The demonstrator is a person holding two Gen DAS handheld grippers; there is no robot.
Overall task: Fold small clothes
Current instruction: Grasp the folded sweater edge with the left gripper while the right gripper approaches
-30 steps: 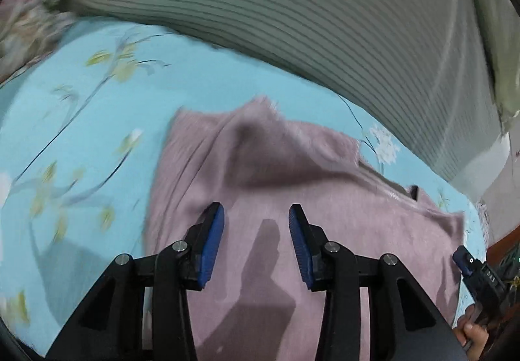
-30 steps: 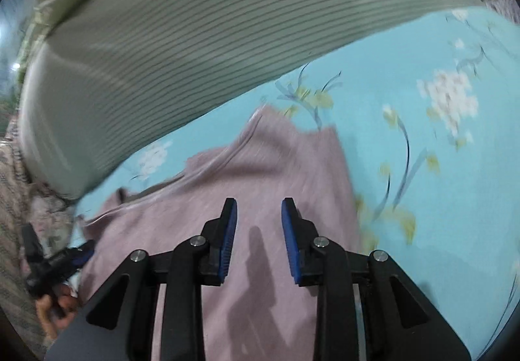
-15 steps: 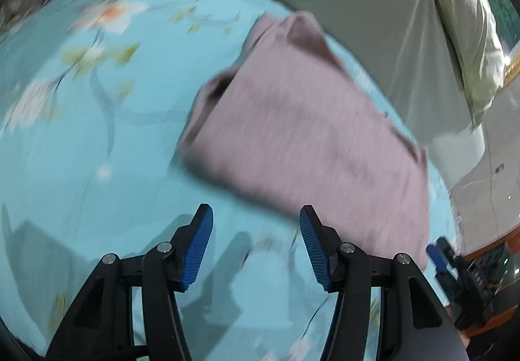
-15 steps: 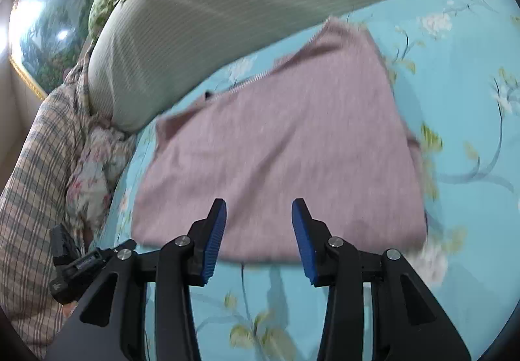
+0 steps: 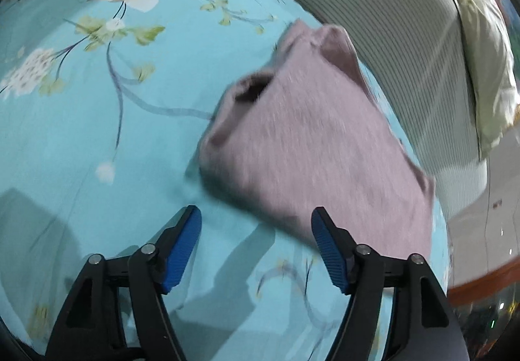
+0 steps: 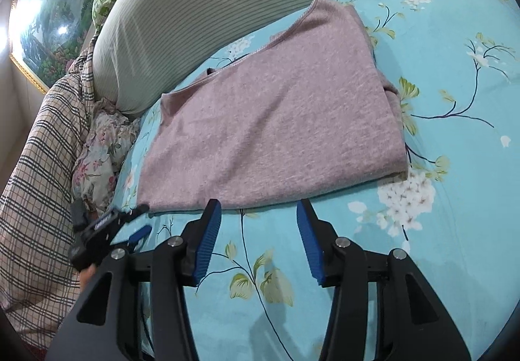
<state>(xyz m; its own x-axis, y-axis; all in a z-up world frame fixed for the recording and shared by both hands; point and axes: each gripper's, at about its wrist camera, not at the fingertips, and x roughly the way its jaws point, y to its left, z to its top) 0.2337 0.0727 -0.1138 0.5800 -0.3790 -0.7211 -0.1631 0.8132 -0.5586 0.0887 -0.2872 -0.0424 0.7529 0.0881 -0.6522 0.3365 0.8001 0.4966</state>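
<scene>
A mauve knit garment [image 6: 276, 120] lies folded flat in a rough rectangle on the turquoise floral bedsheet [image 6: 455, 101]. It also shows in the left wrist view [image 5: 312, 140], with an open sleeve or hem at its left end. My right gripper [image 6: 258, 218] is open and empty, just short of the garment's near edge. My left gripper [image 5: 256, 224] is open and empty, at the near edge of the garment; it also shows in the right wrist view [image 6: 130, 221], off the garment's left corner.
A big striped grey-green pillow [image 6: 211, 3] lies along the far side of the garment. A plaid blanket [image 6: 35, 166] and a floral cloth [image 6: 97, 149] lie at the left. A framed landscape picture [image 6: 55, 10] hangs behind. The bed's edge and floor [image 5: 487, 231] show at the right.
Both grippers have pulled back from over the garment toward its near edge and have opened wider. The garment lies flat and released.
</scene>
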